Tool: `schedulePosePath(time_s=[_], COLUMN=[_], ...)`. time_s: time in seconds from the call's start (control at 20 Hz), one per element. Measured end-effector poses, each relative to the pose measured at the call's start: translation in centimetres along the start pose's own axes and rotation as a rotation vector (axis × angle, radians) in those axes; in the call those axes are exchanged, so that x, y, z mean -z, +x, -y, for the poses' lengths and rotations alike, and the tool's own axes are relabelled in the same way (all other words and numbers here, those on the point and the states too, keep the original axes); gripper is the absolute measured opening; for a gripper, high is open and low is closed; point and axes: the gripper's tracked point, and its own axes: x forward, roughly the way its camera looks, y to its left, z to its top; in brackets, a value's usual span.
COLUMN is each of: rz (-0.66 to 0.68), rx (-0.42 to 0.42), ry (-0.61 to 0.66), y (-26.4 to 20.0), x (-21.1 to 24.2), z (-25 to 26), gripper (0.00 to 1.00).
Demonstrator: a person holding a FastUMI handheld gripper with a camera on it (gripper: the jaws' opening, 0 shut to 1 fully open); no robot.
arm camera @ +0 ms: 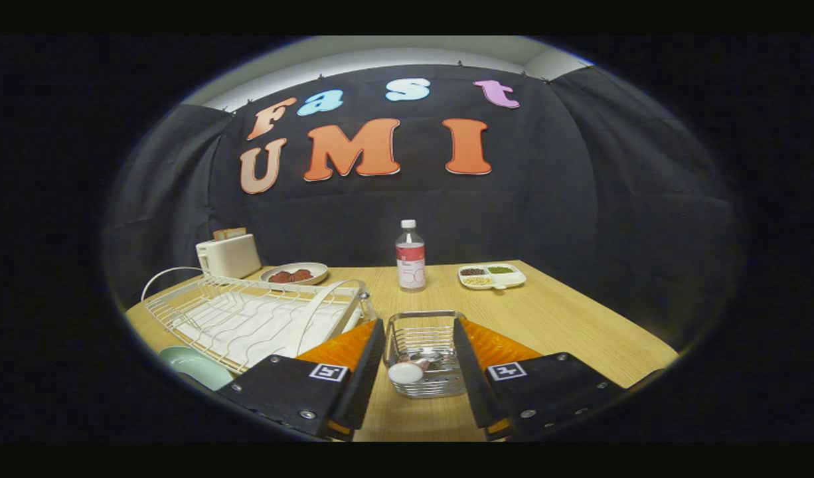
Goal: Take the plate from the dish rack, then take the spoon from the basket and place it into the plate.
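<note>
Straddling the basket [425, 352], the claw [417, 372] stands wide open and grips nothing; its two fingers flank the basket's side walls, apparently just clear of them. The spoon [412, 369] lies inside the basket, between the fingers, with its pale rounded end toward the near wall (the rest of it is hard to trace through the wire, so its long axis cannot be told). The plate [193, 367] rests on the surface [566, 318] beside the near corner of the dish rack [247, 318], off the left finger, so the first step looks done. Judged next: lower and close on the spoon, then carry it left to the plate. The basket's wire walls are the likely obstruction. Beyond the fingers stand a bottle [410, 256], a divided tray [491, 275], a dish of food [294, 273] and a toaster [228, 255], all well apart.
</note>
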Motion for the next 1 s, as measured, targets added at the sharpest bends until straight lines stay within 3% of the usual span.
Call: schedulePosePath(time_s=[0.2, 0.3, 0.6, 1.0], rz=[-0.073, -0.069, -0.054, 0.083], rx=[0.031, 0.139, 0.135, 0.154], ry=[0.068, 0.059, 0.104, -0.011], y=[0.4, 0.4, -0.8, -5.8], x=[0.9, 0.5, -1.2, -7.8], z=[0.9, 3.6, 3.2, 1.1], gripper=[0.4, 0.15, 0.08, 0.07])
